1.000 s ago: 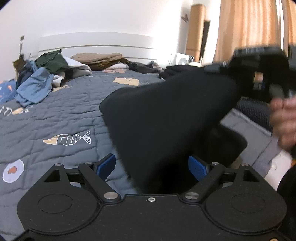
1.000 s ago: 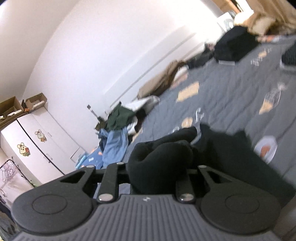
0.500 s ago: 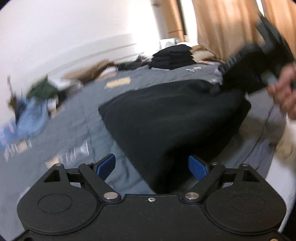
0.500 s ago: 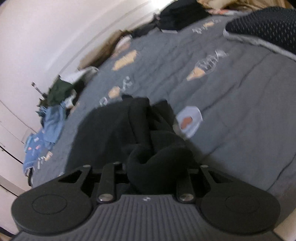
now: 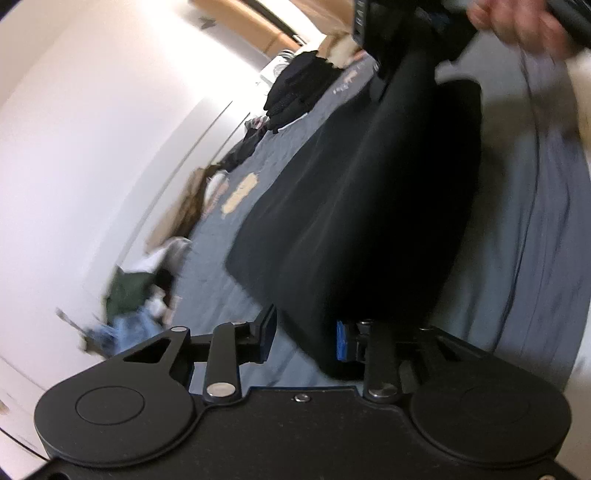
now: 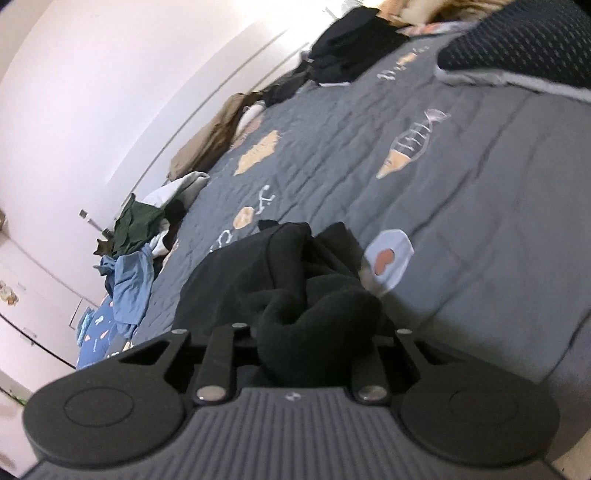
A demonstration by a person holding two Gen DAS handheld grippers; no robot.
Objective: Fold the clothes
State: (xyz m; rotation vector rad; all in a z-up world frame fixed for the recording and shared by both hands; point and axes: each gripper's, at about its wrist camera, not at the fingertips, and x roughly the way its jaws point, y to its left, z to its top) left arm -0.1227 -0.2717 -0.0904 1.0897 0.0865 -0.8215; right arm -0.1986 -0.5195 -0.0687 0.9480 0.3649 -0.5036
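Looking along the left gripper (image 5: 304, 341), the view is tilted and motion-blurred. Its two blue-padded fingers (image 5: 341, 345) are closing around the near edge of a black garment (image 5: 354, 206), which passes between them; the right pad touches the cloth, while the left pad stands a little apart from it, with grey cover showing in the gap. The garment stretches away across the grey quilted bed cover (image 5: 535, 258) towards the top of the picture, where the right gripper (image 5: 391, 26) and a person's hand (image 5: 517, 22) hold its far end up. Further back on the bed sit a stack of folded black clothes (image 5: 299, 92) and, along the white wall (image 5: 92, 129), a blurred heap of brown, white, green and blue clothing (image 5: 147, 284).

Seen from the right gripper (image 6: 316, 332), its fingers are hidden under a thick bunch of the black garment (image 6: 288, 280), clamped tight between them. The rest of the cloth trails forward onto the bed cover (image 6: 480, 221), which is printed with fish and egg pictures. The unfolded heap (image 6: 136, 236) lies left, the folded black stack (image 6: 351, 40) far back.
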